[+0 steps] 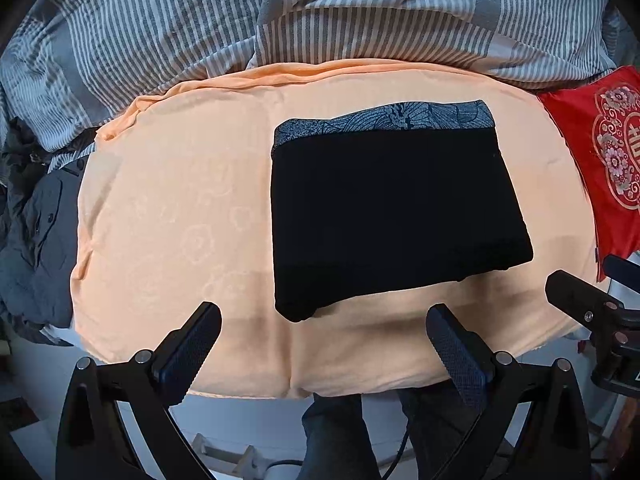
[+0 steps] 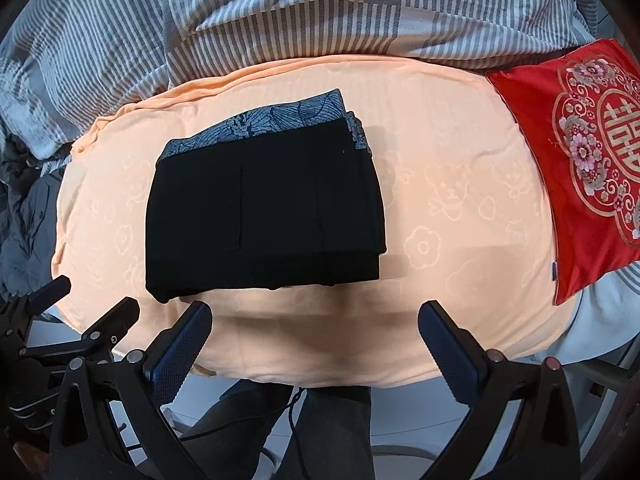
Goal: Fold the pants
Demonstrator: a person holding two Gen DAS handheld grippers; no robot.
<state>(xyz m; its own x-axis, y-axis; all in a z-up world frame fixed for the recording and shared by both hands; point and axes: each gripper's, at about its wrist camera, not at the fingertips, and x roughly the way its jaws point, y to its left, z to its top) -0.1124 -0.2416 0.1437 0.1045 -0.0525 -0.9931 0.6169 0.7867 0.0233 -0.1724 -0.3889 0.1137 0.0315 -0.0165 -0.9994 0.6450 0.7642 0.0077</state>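
**Tongs clear, pants folded on the peach cover**

Both tongs hang with their jaws spread wide and nothing between them: the left tongs [image 1: 324, 330] and the right tongs [image 2: 316, 326] sit just off the near edge of the bed, above the person's legs. The black pants [image 1: 392, 208] lie as a compact folded rectangle on the peach cover [image 1: 180, 208], patterned grey waistband [image 2: 272, 120] at the far edge, layers stacked but slightly stepped at the near right corner. The fold looks essentially finished. Any tidying should be light: pinch only that offset corner, slide it flush, avoid dragging the stack toward the red cushion [image 2: 580, 152] or the striped duvet [image 1: 160, 32].
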